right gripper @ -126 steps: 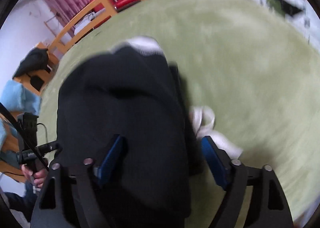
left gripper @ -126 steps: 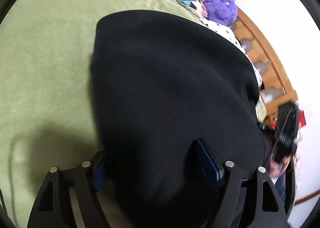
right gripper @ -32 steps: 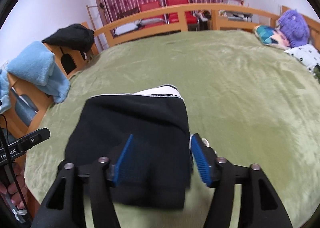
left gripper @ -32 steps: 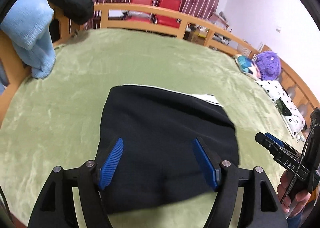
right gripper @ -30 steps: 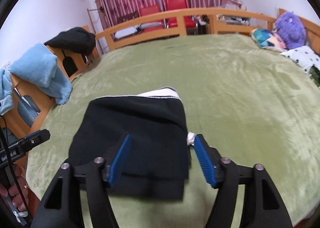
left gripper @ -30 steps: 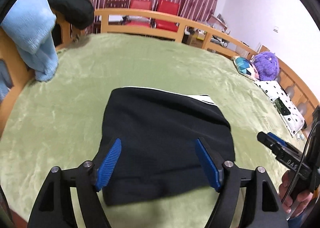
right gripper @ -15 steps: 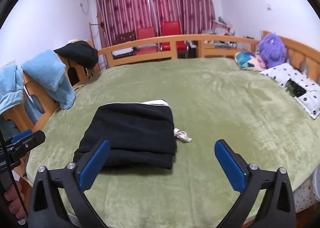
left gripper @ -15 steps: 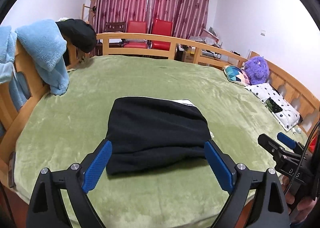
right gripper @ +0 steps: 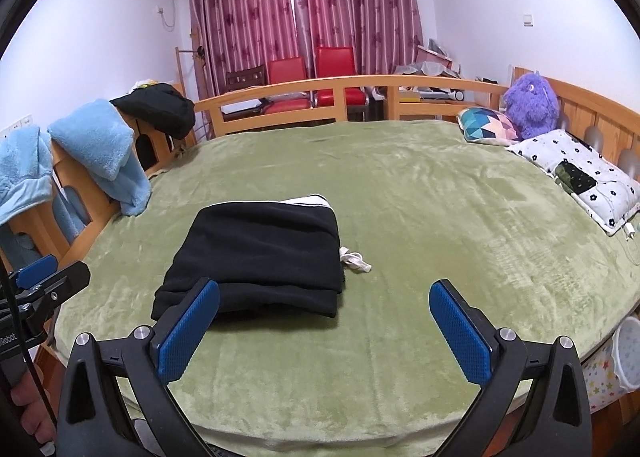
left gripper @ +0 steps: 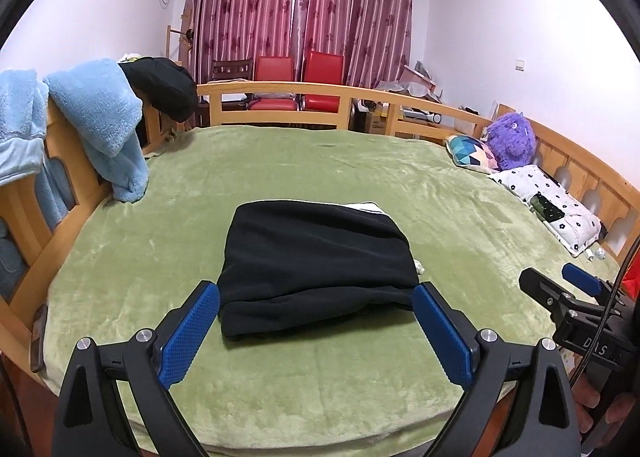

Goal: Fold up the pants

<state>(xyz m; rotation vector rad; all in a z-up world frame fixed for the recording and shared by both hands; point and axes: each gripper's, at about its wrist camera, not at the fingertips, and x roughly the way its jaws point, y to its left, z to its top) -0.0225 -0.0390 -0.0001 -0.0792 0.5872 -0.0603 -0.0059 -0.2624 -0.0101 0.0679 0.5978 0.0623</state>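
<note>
The black pants [left gripper: 316,253] lie folded in a compact stack on the green bed cover [left gripper: 280,369]; they also show in the right wrist view [right gripper: 260,257]. A white waistband edge shows at the far side and a white drawstring [right gripper: 354,261] sticks out at the right. My left gripper [left gripper: 316,331] is open and empty, held back from the near edge of the stack. My right gripper [right gripper: 324,327] is open and empty, near and to the right of the stack. Neither touches the pants.
Wooden bed rails [left gripper: 280,91] ring the bed. Light blue towels [left gripper: 100,125] and a dark garment [left gripper: 164,87] hang on the left rail. A purple plush toy [right gripper: 530,105], a patterned cushion [right gripper: 488,125] and a spotted pillow [right gripper: 576,173] lie at the right. Red chairs [right gripper: 312,77] stand behind.
Both grippers have let go of the pants, opened wide and pulled back and up from the stack. The folded pants stay in place on the bed.
</note>
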